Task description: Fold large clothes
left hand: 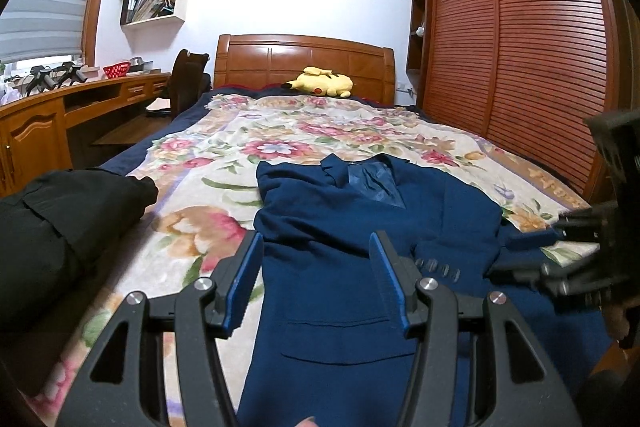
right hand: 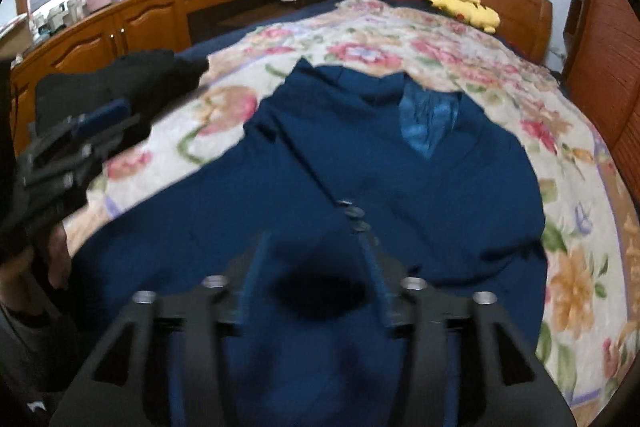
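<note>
While the dark blue wool jacket (left hand: 360, 227) lies flat on the floral bedspread (left hand: 224, 147), the left gripper (left hand: 316, 247) hovers above it, jaws spread, empty. From the right wrist, the right gripper (right hand: 316, 247) hangs likewise parted over the jacket's buttons (right hand: 356, 217).

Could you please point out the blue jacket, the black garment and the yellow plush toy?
blue jacket (left hand: 344, 211): left wrist view, chest panel.
black garment (left hand: 60, 227): left wrist view, middle of the bundle.
yellow plush toy (left hand: 324, 83): left wrist view, its body.

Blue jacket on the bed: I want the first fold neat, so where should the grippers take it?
Probably the blue jacket at its side edges: left gripper from the left, right gripper from the right. It lies flat, front up, so those edges are free to lift inward.
</note>
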`<state>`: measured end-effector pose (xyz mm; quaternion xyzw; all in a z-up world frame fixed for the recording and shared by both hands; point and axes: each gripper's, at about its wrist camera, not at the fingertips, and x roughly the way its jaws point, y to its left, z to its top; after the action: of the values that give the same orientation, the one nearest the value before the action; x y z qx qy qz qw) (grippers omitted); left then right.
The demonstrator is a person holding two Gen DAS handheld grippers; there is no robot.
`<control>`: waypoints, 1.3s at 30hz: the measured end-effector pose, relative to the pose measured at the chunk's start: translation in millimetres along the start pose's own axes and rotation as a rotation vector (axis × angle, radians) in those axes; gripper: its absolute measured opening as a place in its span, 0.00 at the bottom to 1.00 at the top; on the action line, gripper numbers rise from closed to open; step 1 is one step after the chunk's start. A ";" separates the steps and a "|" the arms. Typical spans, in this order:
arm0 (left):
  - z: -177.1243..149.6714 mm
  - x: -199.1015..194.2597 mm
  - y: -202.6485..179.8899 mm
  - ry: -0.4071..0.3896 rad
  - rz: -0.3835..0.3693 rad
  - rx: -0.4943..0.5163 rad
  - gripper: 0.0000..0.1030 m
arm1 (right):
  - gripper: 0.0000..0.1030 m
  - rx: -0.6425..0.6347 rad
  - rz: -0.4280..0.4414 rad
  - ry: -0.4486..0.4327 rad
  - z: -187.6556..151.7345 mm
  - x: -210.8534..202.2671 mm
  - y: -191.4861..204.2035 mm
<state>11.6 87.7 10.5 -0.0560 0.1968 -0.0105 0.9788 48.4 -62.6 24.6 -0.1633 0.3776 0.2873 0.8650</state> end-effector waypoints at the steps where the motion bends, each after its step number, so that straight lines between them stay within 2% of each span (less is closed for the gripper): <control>1: -0.2 0.7 -0.5 0.001 -0.001 0.000 0.53 | 0.55 0.004 0.007 0.009 -6.7 -0.1 -1.0; 5: -1.8 3.2 -4.0 0.009 -0.006 0.008 0.53 | 0.56 0.008 -0.014 0.021 -23.8 -4.2 -11.1; 19: -11.2 15.7 -32.6 0.069 -0.053 0.071 0.53 | 0.56 0.092 -0.198 0.023 -70.7 -9.4 -88.9; 33: -26.2 43.9 -91.2 0.179 -0.152 0.174 0.53 | 0.56 0.170 -0.292 0.032 -111.4 1.0 -135.7; 39: -36.6 57.5 -109.5 0.241 -0.182 0.211 0.53 | 0.56 0.232 -0.257 0.010 -125.1 7.5 -153.5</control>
<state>50.6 -27.4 -32.6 0.0313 0.3046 -0.1262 0.9436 77.7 -242.3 -53.7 -0.1108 0.3883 0.1281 0.9058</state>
